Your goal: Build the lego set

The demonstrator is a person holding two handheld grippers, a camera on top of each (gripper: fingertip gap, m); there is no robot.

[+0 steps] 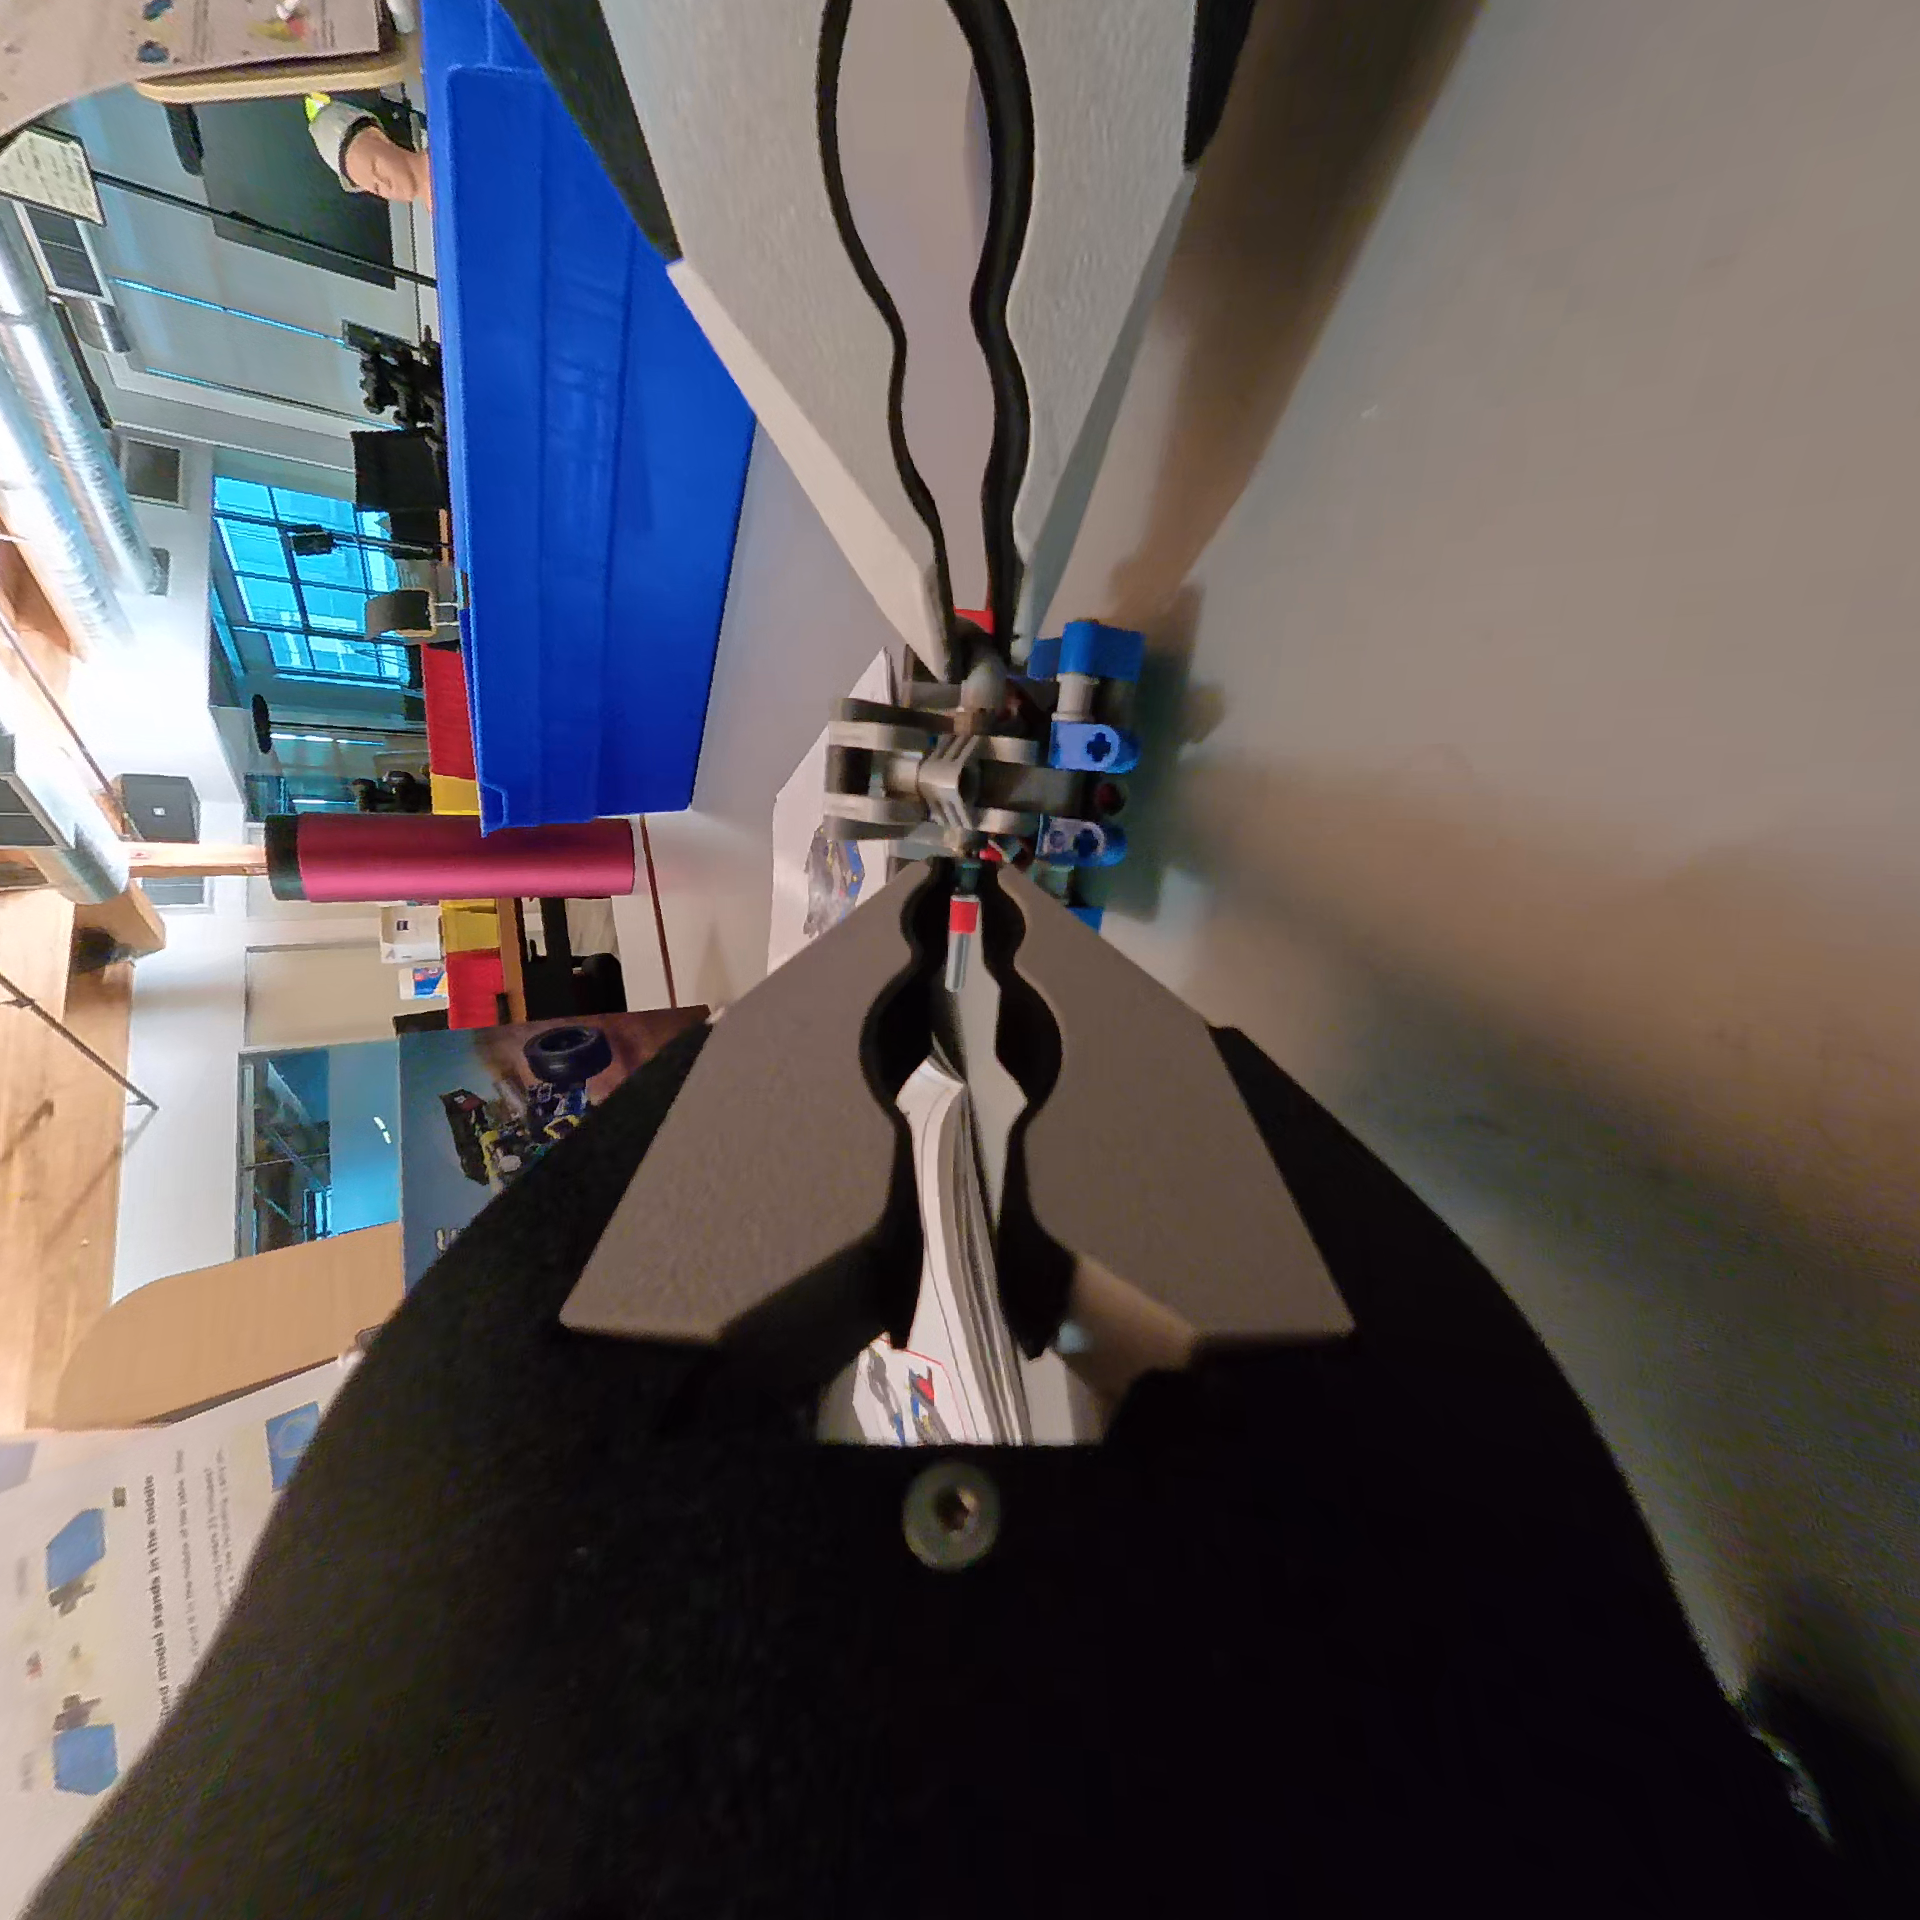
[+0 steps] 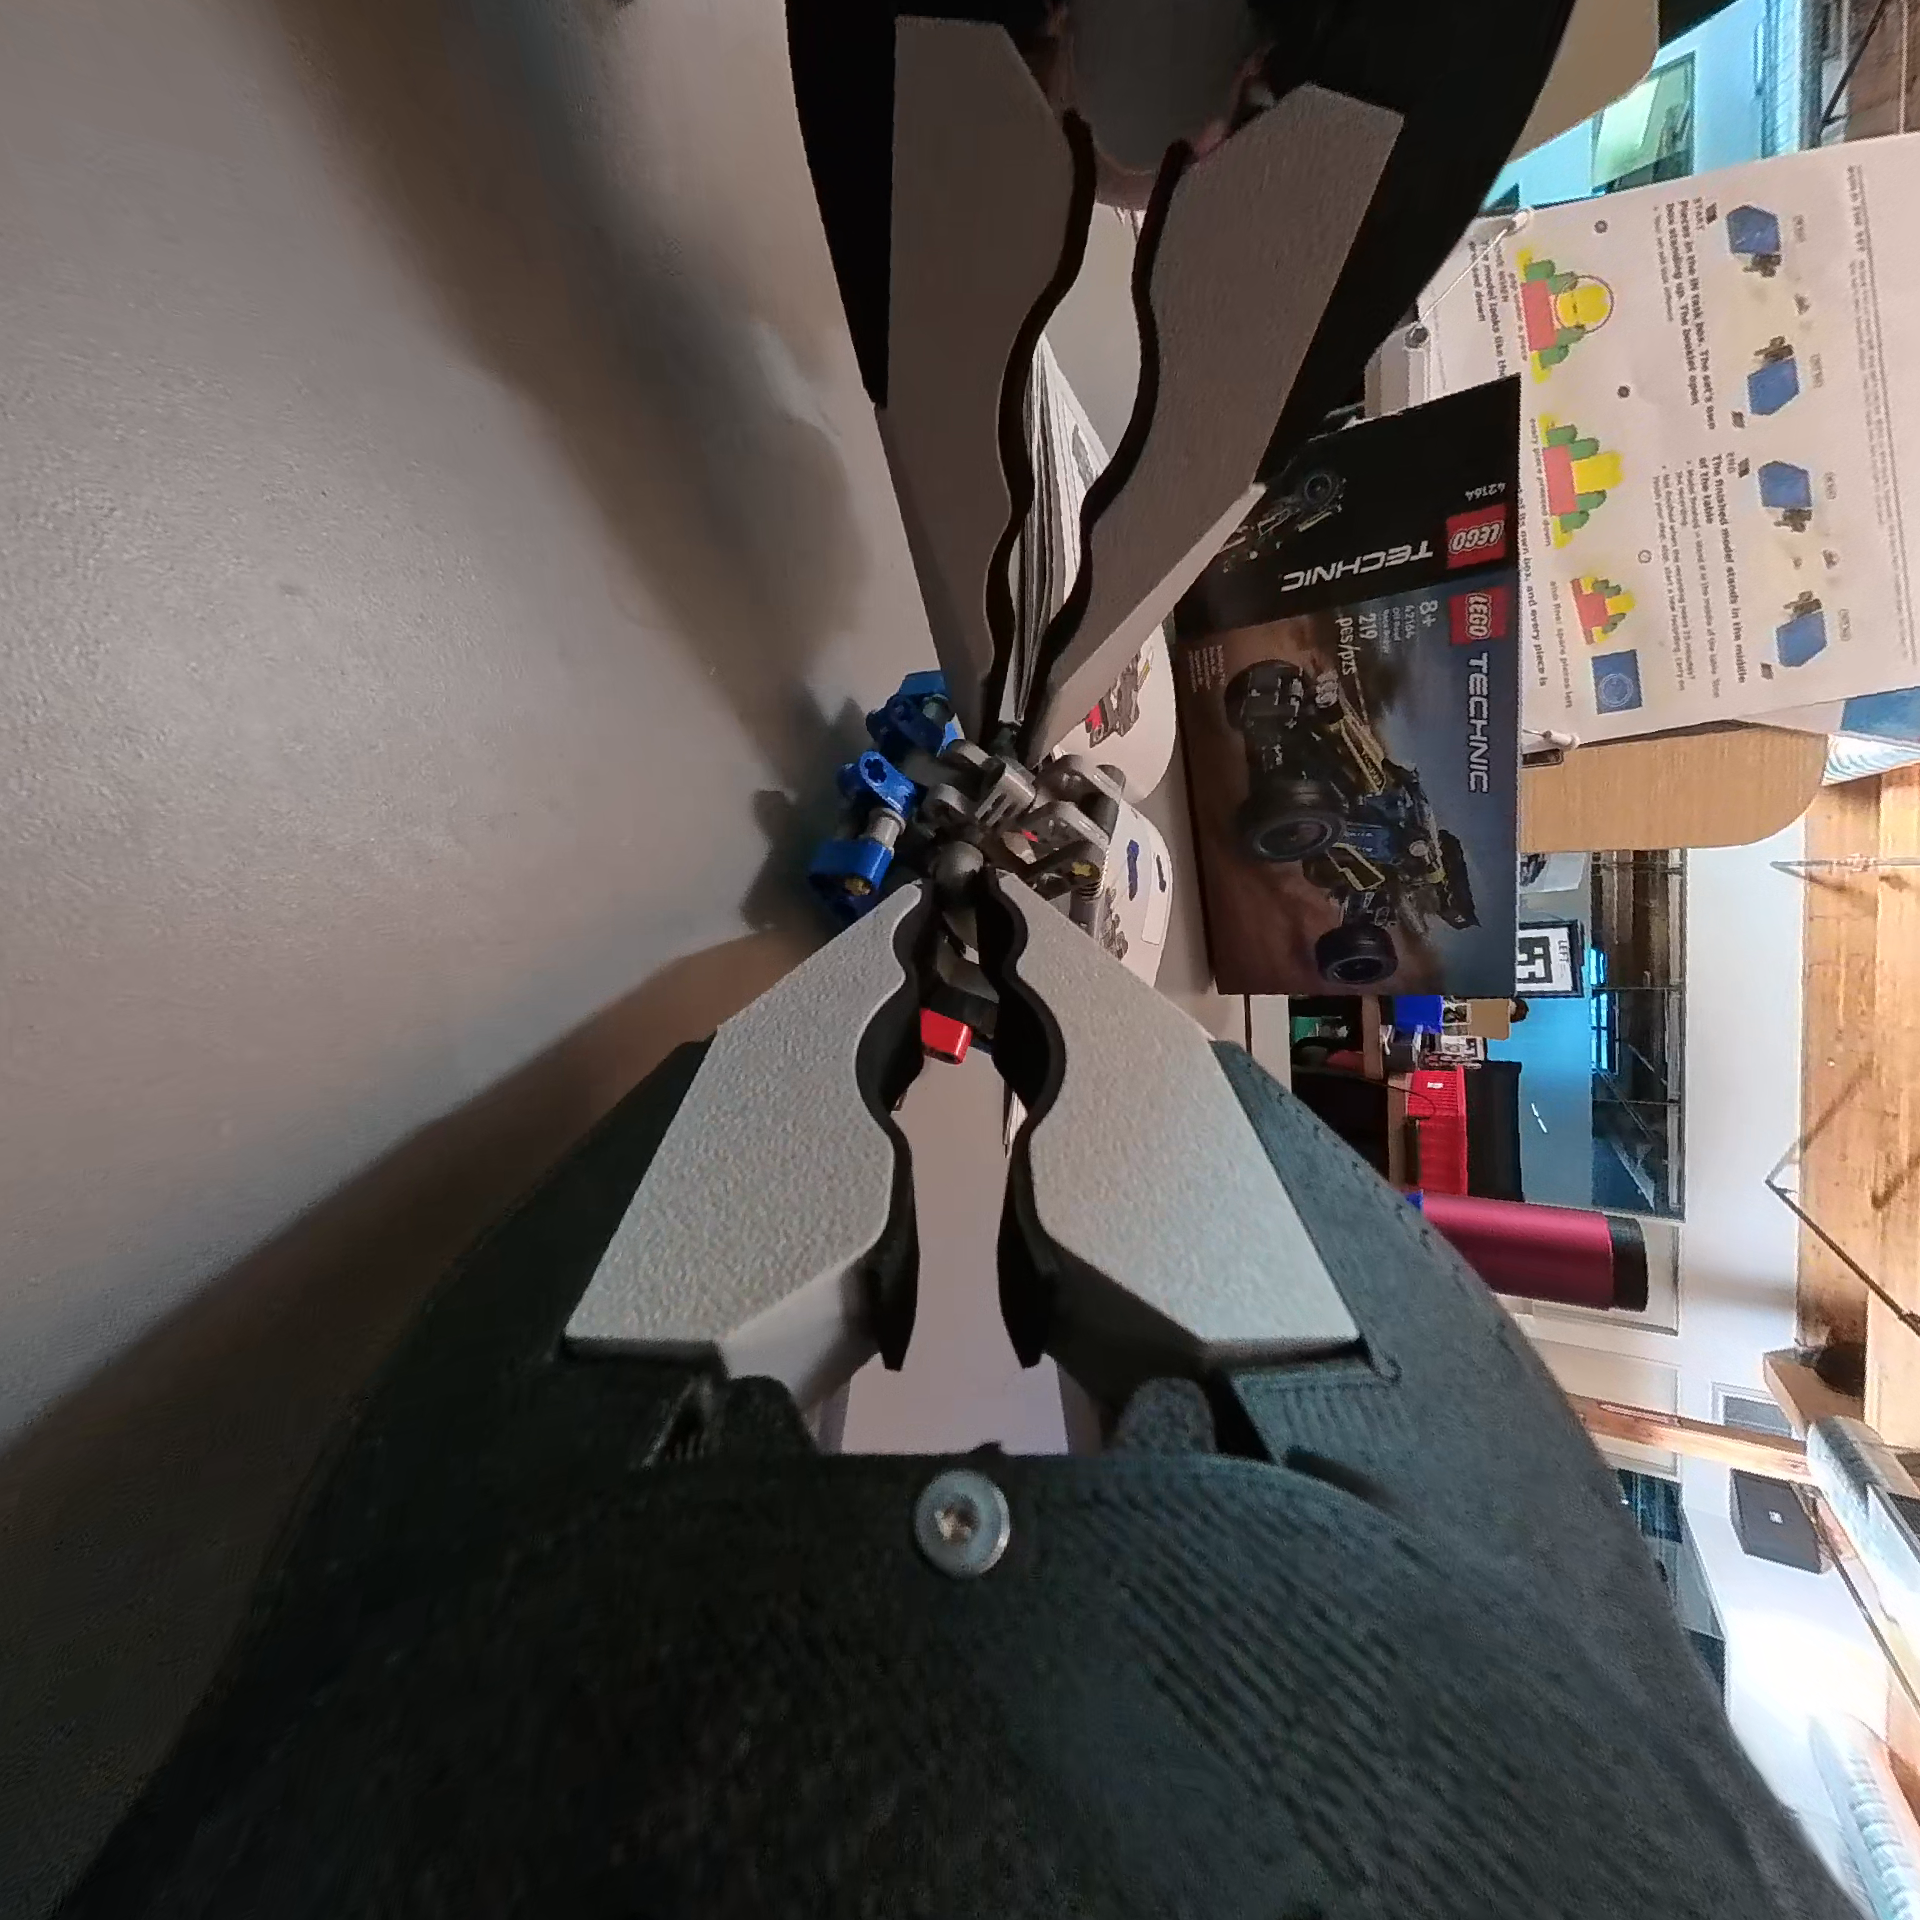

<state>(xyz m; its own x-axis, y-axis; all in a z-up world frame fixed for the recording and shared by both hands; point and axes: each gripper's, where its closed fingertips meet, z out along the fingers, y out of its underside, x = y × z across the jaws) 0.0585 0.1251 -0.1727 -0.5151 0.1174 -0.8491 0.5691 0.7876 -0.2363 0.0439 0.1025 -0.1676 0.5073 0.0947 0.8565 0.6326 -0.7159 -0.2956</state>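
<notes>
A small lego assembly [image 1: 977,774] of grey beams and blue connectors is held in the air just off the grey table [image 1: 1558,727], between my two grippers. My left gripper [image 1: 964,878] is shut on one end of it; a grey axle with a red bush [image 1: 962,920] lies between its fingers. My right gripper [image 1: 971,649] comes in from the opposite side, tips on the other end. In the right wrist view my right gripper [image 2: 961,885] is shut on the assembly [image 2: 966,805], a red piece [image 2: 943,1034] lies between its fingers, and the left gripper [image 2: 1003,727] faces it.
An open instruction booklet [image 1: 951,1195] lies behind the assembly. A blue bin [image 1: 582,468], a magenta bottle [image 1: 447,857] and the set's box [image 2: 1351,748] stand at the table's far side, with a printed sheet [image 2: 1704,436] behind. A person [image 1: 374,156] is in the background. Less than 4 cm separates the two grippers' tips.
</notes>
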